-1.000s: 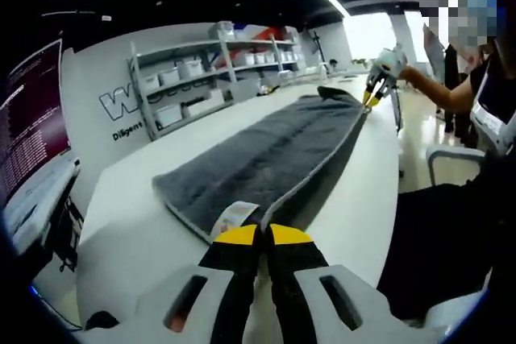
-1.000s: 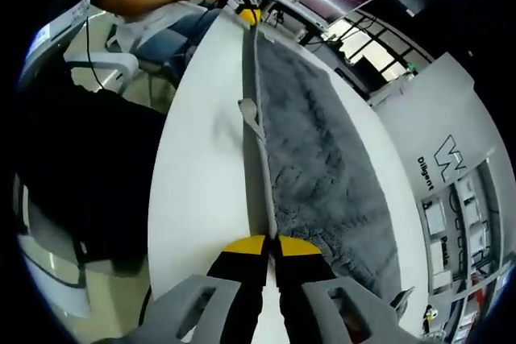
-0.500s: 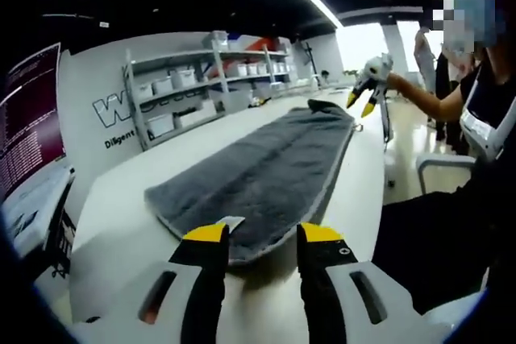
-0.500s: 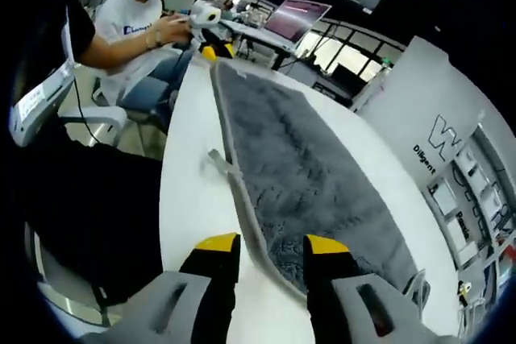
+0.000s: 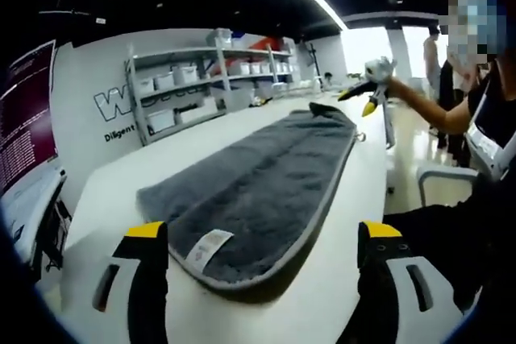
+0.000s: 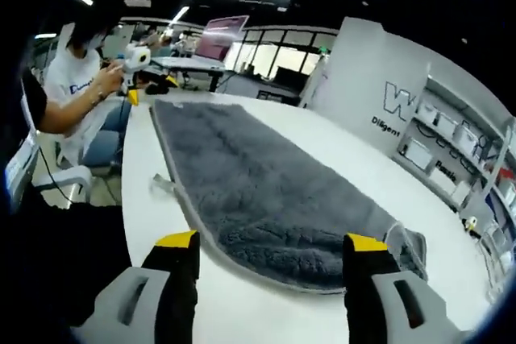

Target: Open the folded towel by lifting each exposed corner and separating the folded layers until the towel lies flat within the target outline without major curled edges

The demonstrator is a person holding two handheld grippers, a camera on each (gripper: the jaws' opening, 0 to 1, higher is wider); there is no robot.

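jaws of both grippers wide apart, empty, over grey towel (image 5: pixel 258 175) on white table (image 6: pixel 339 147); shelving (image 5: pixel 201 78) behind

**Readable text: partial wall lettering only**

A white wall (image 5: pixel 89 86) behind the shelving carries a large outlined letter "W", the start of a longer logo cut off by shelves. Beneath it, smaller dark letters read "Diligent". The same "W" and "Diligent" appear on the wall (image 6: pixel 379 78) in the right gripper view. The towel's small white label (image 5: pixel 208 246) is too blurred to read.

The towel (image 5: pixel 258 179) lies lengthwise on the table (image 5: pixel 355 223), shelves (image 5: pixel 201 78) behind.
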